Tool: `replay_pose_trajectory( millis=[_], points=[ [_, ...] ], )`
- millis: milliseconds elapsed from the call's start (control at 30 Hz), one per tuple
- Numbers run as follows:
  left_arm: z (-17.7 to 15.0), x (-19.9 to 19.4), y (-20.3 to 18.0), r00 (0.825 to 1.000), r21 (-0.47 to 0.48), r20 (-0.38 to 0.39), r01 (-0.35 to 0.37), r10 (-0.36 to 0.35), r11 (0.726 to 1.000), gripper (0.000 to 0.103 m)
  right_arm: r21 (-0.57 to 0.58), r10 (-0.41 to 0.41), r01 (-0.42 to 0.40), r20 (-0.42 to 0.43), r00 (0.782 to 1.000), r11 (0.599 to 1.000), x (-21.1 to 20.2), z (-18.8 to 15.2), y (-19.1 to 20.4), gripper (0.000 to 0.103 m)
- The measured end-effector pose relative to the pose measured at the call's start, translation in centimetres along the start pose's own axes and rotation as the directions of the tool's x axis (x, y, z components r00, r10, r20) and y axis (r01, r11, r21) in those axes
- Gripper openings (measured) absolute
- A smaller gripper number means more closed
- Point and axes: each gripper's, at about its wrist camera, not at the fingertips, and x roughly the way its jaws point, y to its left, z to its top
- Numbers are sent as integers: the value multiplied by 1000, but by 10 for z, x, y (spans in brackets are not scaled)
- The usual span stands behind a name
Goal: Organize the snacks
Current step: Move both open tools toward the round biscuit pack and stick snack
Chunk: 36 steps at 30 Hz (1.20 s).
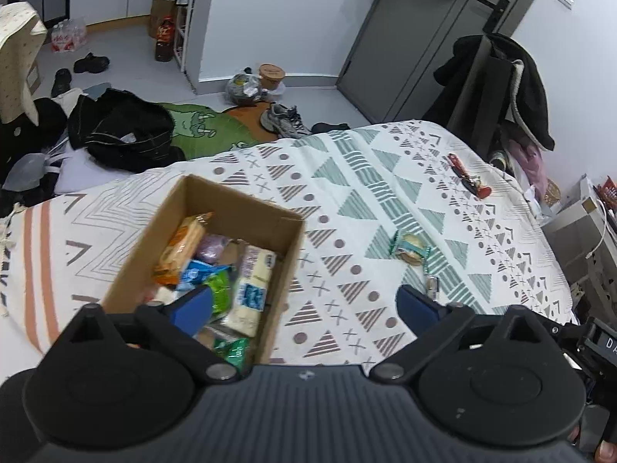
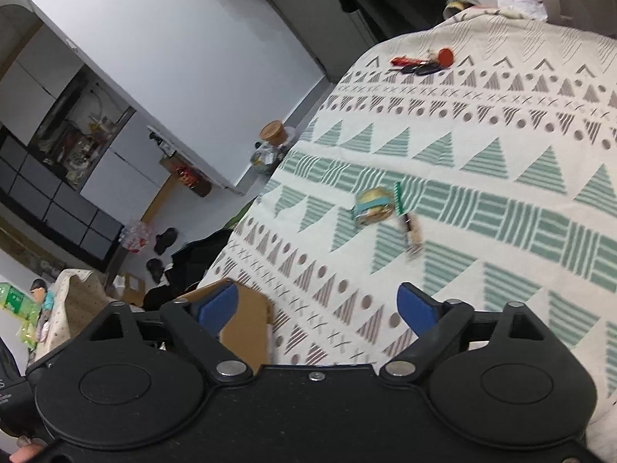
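A cardboard box [image 1: 246,212] sits on the patterned bedspread [image 1: 366,177], holding several snack packets: an orange one [image 1: 181,247], a white-and-blue one [image 1: 252,285] and green ones. My left gripper [image 1: 304,305] is open and empty, its left finger over the box. A round sandwich biscuit in a clear wrapper [image 1: 410,249] lies on the bed to the right, with a small thin packet [image 1: 432,285] just below it. In the right wrist view my right gripper [image 2: 318,308] is open and empty; the biscuit [image 2: 372,206] and thin packet [image 2: 410,231] lie ahead, and the box corner [image 2: 246,324] is at left.
A red item and keys [image 1: 468,181] lie near the bed's far right edge; they also show in the right wrist view [image 2: 422,63]. Beyond the bed the floor holds a black bag [image 1: 127,131], shoes [image 1: 283,121] and a green rug. A grey door [image 1: 416,38] and a chair with coats stand behind.
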Motion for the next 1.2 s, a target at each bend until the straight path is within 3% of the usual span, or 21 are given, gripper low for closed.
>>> replay_pose_trajectory(
  millis=[467, 700, 800, 1200],
  points=[
    [5, 40, -48, 999, 40, -37, 25, -24, 999, 103, -23, -34, 33, -21, 999, 999, 32, 20, -48, 92],
    [6, 65, -76, 999, 116, -37, -27, 32, 993, 103, 2, -22, 22, -36, 999, 1000, 57, 16, -74, 91],
    [6, 77, -88, 998, 157, -33, -43, 49, 987, 103, 8, -26, 27, -47, 999, 1000, 68, 16, -81, 86],
    [9, 140, -106, 997, 156, -66, -17, 27, 988, 102, 23, -47, 50, -95, 994, 998, 135, 27, -97, 75]
  ],
)
